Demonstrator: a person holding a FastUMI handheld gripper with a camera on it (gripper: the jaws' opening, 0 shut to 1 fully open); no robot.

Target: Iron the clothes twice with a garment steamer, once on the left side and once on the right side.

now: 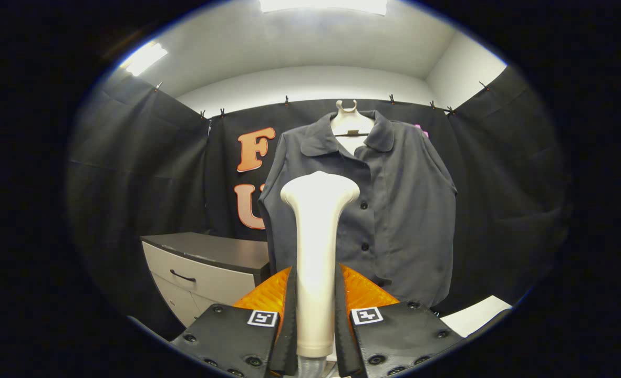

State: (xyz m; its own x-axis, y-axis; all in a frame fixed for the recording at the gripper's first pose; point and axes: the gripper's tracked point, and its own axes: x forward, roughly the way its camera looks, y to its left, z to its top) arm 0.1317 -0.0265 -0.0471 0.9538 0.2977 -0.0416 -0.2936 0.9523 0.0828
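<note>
A white garment steamer (317, 247) stands upright between my fingers, its wide head at the top and its handle pressed from both sides. My gripper (316, 315) is shut on that handle. Beyond the steamer hangs a dark grey button-up shirt (384, 210) on a white mannequin-style hanger (350, 125), in front of the black back wall. The steamer's head lines up with the shirt's left half, and it still looks some way short of the fabric. The steamer hides part of the shirt's lower left front.
A grey cabinet with a dark top and drawer handles (205, 268) stands to the left of the shirt, below it. A white surface (473, 315) shows low on the right. Black cloth walls close in on both sides.
</note>
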